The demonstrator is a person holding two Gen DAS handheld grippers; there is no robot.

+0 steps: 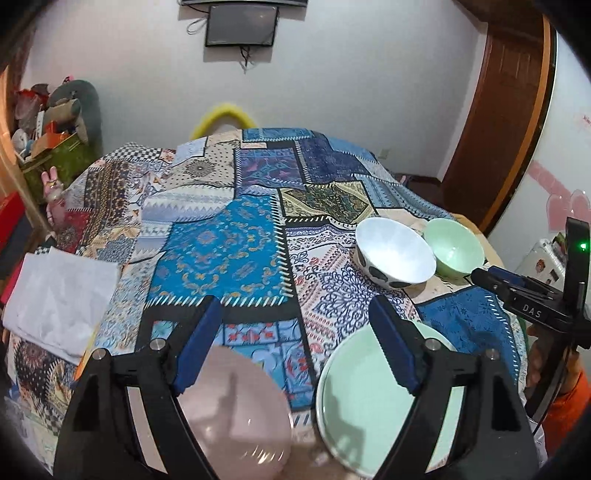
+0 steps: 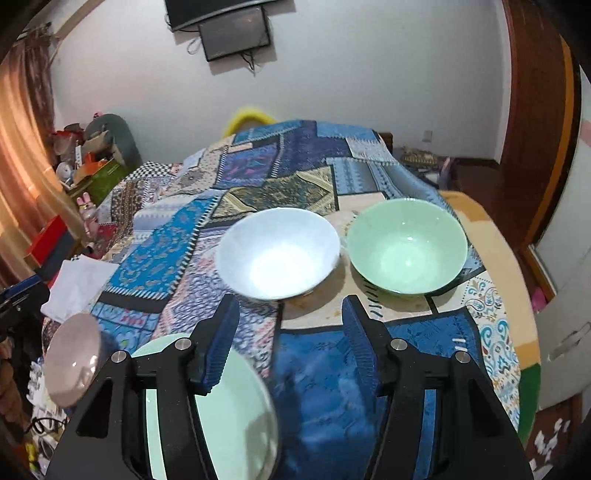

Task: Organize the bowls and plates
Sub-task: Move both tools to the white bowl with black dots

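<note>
Left wrist view, left gripper (image 1: 295, 343) spread above pink plate (image 1: 236, 406), right gripper (image 2: 288, 339) spread before bowls.

a patchwork cloth (image 1: 229, 236) in blues and creams covers the bench. a white folded sheet (image 1: 55, 295) lies at its near left edge. on the far wall hangs a dark screen (image 1: 241, 25); a brown wooden door (image 1: 506, 110) stands at the right, and a cluttered pile of boxes (image 1: 55, 144) sits far left.
</note>
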